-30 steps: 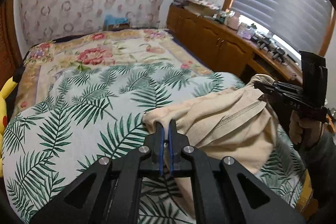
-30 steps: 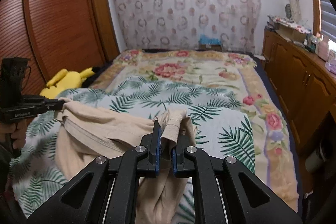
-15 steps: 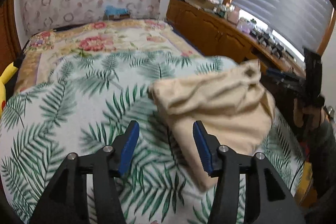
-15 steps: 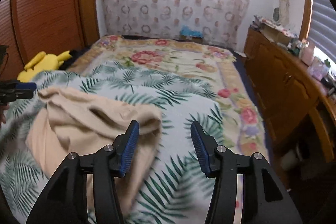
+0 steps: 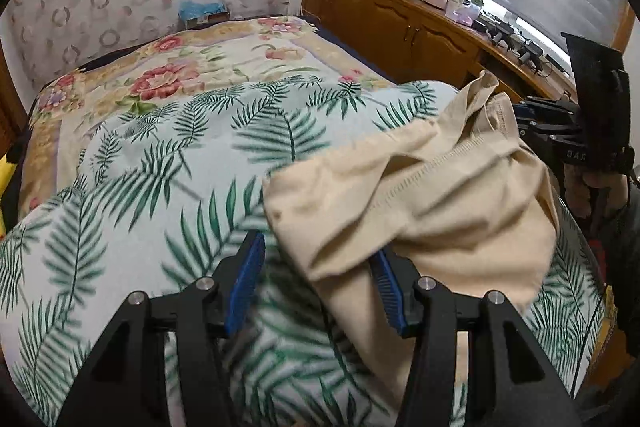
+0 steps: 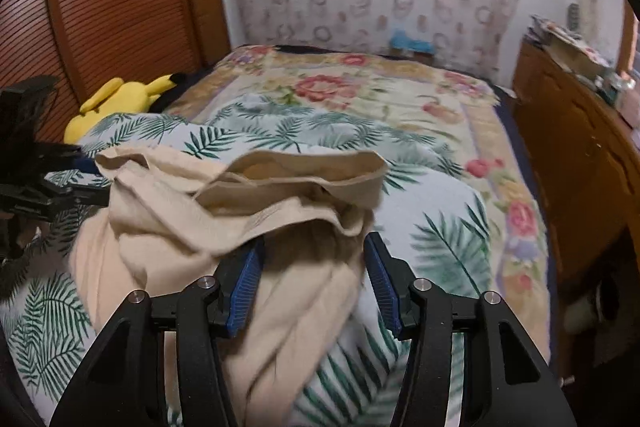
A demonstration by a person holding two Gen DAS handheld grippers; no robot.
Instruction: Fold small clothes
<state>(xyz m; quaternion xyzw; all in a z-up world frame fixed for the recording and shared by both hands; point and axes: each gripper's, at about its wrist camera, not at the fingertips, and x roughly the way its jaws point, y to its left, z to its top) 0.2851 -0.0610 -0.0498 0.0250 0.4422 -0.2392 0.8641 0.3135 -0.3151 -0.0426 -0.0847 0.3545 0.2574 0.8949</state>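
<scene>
A small beige garment (image 5: 440,195) lies crumpled on the palm-leaf bedcover (image 5: 160,167). My left gripper (image 5: 316,287) is open low over its near left corner. A fold of cloth sits between the blue pads and drapes over the right one. In the right wrist view the garment (image 6: 180,211) bunches up with its hemmed opening on top. My right gripper (image 6: 314,287) straddles its right end, jaws closing with cloth between them, pads not visibly pressing. Each gripper also shows in the other's view: the right gripper (image 5: 528,123) behind the cloth, the left gripper (image 6: 88,181) at its far edge.
A floral blanket (image 5: 200,67) covers the far half of the bed. A yellow plush toy (image 6: 120,99) lies at the bed's left edge beside a slatted wooden door (image 6: 100,7). A wooden cabinet (image 5: 400,27) with clutter on top runs along the right side.
Both grippers, shut on the garment's corners a second ago, opened and let go. The garment dropped crumpled onto the bedcover, and both grippers sank closer to it.
</scene>
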